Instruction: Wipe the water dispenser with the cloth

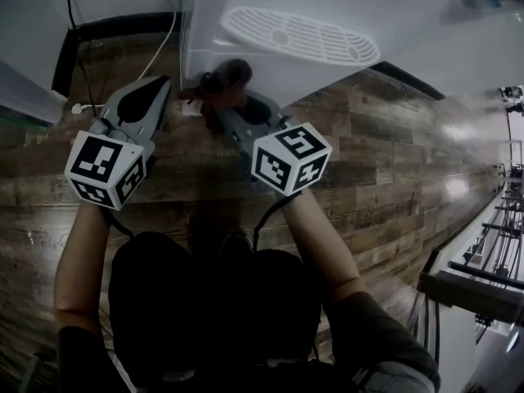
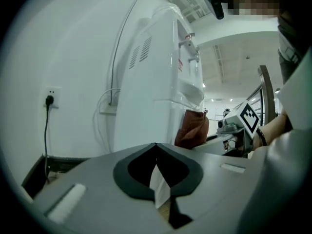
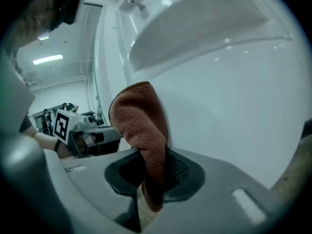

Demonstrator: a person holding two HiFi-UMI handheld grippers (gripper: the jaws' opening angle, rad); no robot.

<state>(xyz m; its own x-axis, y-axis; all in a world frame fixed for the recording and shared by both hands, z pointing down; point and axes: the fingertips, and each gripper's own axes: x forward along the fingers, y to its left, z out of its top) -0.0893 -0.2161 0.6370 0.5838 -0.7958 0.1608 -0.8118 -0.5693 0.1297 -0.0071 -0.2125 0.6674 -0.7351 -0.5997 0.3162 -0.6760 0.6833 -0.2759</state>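
The white water dispenser point(image 1: 246, 6) stands in front of me, its drip grille point(image 1: 299, 35) showing from above. A brown cloth point(image 1: 225, 77) is bunched against the bottom of the cabinet, and my right gripper point(image 1: 219, 105) is shut on it. In the right gripper view the cloth point(image 3: 141, 126) rises out of the right gripper point(image 3: 153, 155) and touches the dispenser's white front point(image 3: 234, 96). My left gripper point(image 1: 166, 80) is shut and holds nothing, just left of the cloth. In the left gripper view, the left gripper point(image 2: 156, 146) faces the dispenser's side point(image 2: 146, 87), with the cloth point(image 2: 192, 128) to its right.
A wall socket with a black plug point(image 2: 50, 97) and loose white cables point(image 2: 105, 106) sit left of the dispenser. The floor point(image 1: 393, 162) is wood-patterned. Metal racks point(image 1: 499, 244) stand at the far right. My own legs point(image 1: 213, 309) fill the lower middle.
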